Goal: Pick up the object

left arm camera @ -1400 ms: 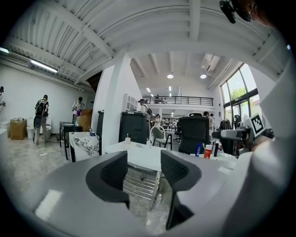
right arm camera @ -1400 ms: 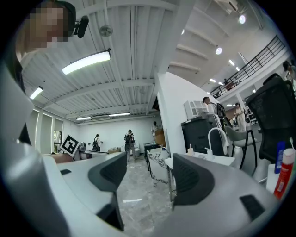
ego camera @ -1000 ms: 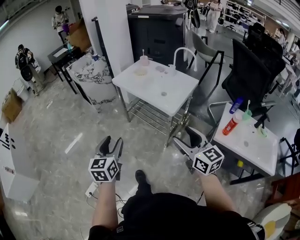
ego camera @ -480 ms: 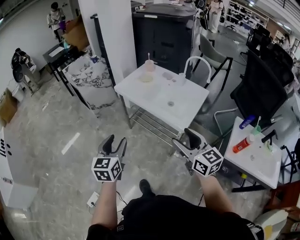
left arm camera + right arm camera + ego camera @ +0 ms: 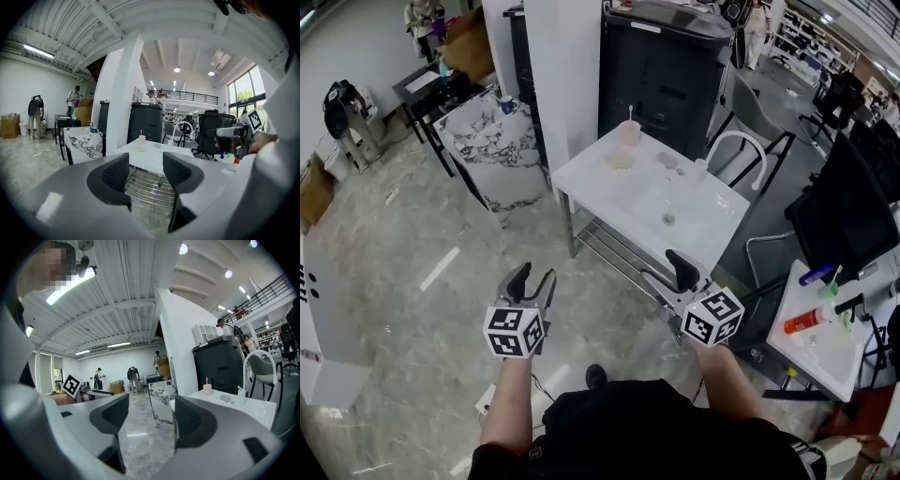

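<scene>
Approach step, I judge: left gripper (image 5: 532, 277) and right gripper (image 5: 663, 267), both empty with jaws apart, hang short of the white rectangular bench (image 5: 609, 187); next, close in over its top.

A white worktop (image 5: 698, 225) stands at upper centre of the head view. At its far corner sits a pale cup (image 5: 630, 133) holding a stick. A flat yellowish item (image 5: 621, 161) lies just beside it, and a small round piece (image 5: 668, 219) lies mid-surface.

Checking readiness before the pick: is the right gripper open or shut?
Open. The right gripper has its jaws well apart in its own view, with nothing held between them.
</scene>
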Tool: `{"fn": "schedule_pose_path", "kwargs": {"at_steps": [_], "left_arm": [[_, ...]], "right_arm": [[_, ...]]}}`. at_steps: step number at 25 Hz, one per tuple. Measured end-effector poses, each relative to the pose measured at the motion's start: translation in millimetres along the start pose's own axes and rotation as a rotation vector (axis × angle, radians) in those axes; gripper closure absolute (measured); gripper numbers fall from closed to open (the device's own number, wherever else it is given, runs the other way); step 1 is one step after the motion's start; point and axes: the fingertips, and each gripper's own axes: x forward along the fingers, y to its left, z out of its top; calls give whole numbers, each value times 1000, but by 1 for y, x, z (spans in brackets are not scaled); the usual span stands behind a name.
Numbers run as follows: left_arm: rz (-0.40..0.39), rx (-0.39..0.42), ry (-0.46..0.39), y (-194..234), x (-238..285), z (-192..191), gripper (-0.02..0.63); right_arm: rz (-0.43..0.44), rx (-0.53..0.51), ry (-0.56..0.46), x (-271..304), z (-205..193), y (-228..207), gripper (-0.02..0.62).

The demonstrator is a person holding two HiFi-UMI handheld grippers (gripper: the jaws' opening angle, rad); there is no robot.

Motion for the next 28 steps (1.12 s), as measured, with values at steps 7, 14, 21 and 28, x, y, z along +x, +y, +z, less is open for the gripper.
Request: {"fn": "schedule_pose_path", "kwargs": {"at_steps": [7, 14, 21, 28], "left_arm": [[-11, -8, 8, 39, 13, 8, 394], [-24, -14, 57, 58, 39, -4, 394], [-6, -9, 46, 82, 83, 14, 394], [-1, -17, 57, 108, 159, 34, 394]], "right_arm": [[2, 7, 5, 44, 5, -1, 322], [10, 44, 22, 77, -9, -16, 322], [25, 45, 17, 122, -1, -52, 322], [41, 63, 43, 178, 1, -111, 322]]}}
